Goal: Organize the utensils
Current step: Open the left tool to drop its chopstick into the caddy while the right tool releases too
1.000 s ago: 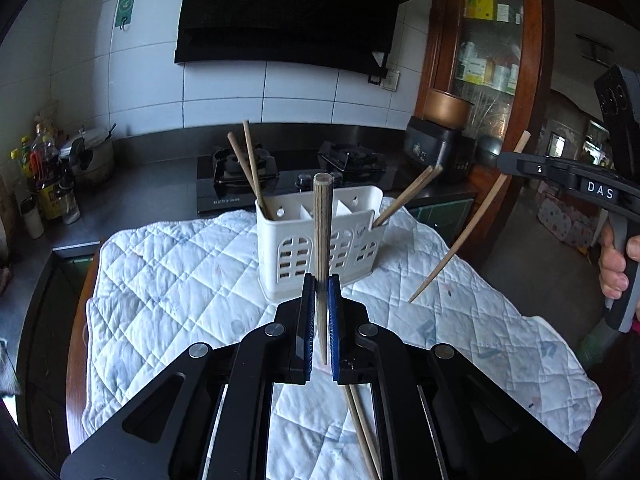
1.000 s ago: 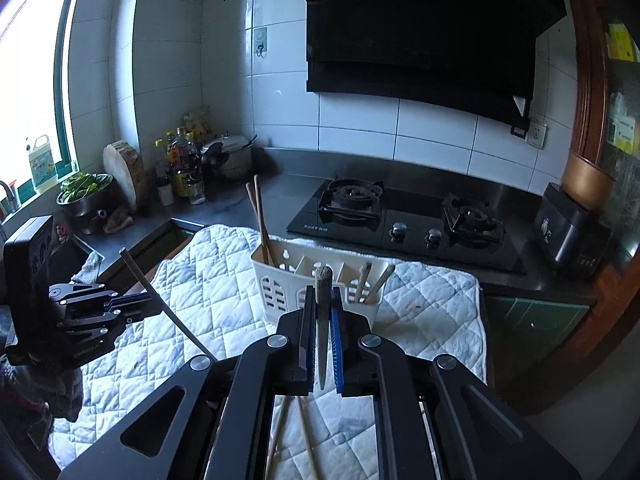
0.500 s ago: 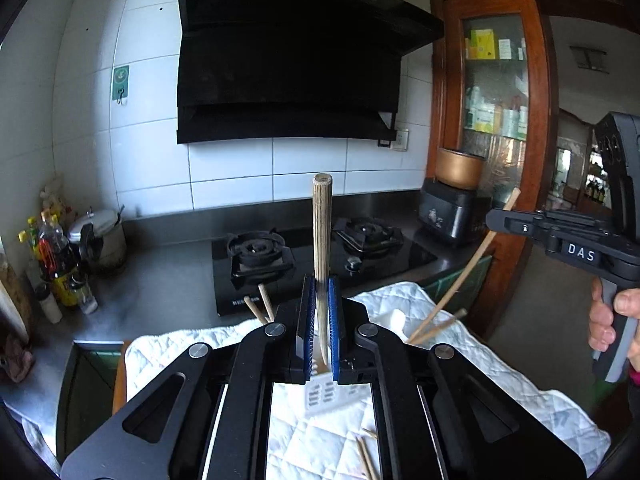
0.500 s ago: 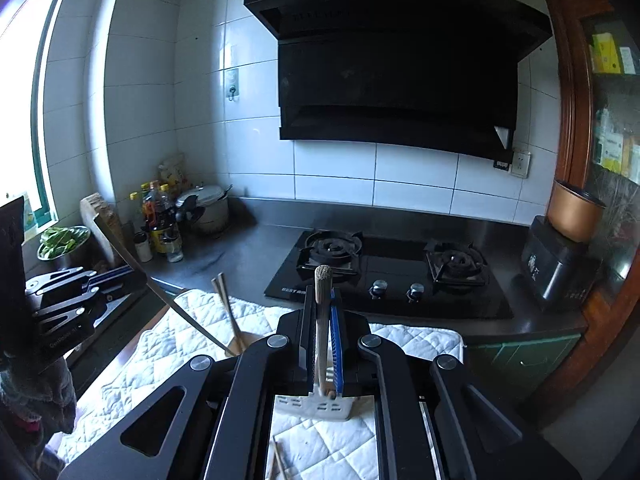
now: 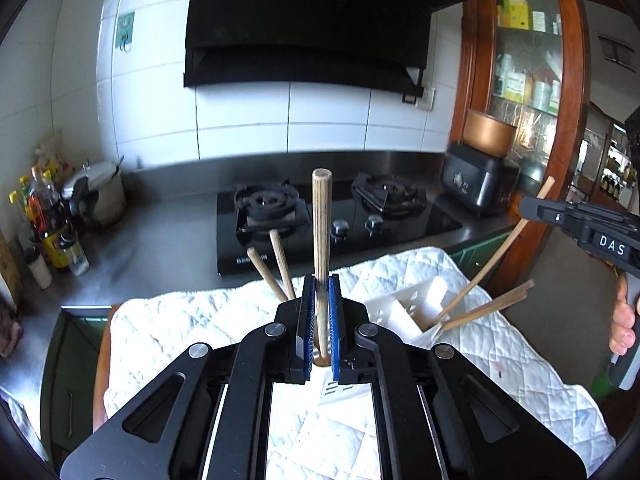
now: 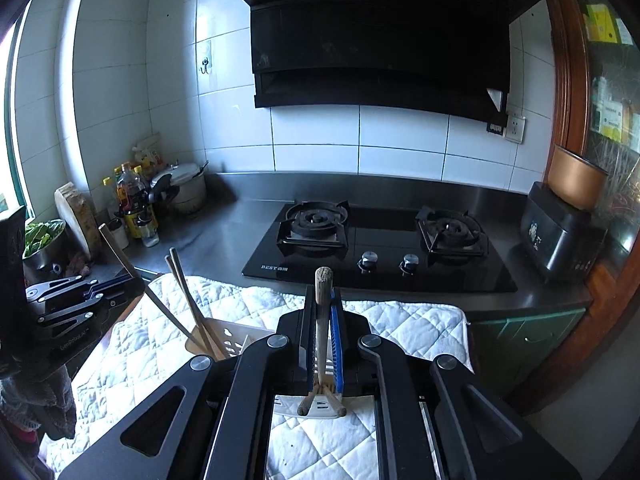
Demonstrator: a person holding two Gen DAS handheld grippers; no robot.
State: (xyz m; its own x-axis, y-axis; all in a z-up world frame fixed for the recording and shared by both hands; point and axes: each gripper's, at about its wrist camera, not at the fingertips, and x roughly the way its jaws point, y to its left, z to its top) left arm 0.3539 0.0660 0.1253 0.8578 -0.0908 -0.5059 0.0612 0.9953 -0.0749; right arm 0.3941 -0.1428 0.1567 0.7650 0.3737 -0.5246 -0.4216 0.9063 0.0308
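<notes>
Tiled kitchen, black hood above gas stove (image 6: 380, 248); white quilted cloth (image 5: 516, 364) spread over table. Left gripper (image 5: 320, 320) held level above cloth, clamped on upright wooden chopstick (image 5: 321, 240). Right gripper (image 6: 323, 340) likewise raised, clamped on darker chopstick (image 6: 322, 300). White utensil holder (image 5: 404, 312) seen on cloth below both grippers, near cloth's stove-side edge; several chopsticks (image 5: 280, 264) leaned inside. Steel counter bare between cloth and bottles (image 6: 134, 204).
</notes>
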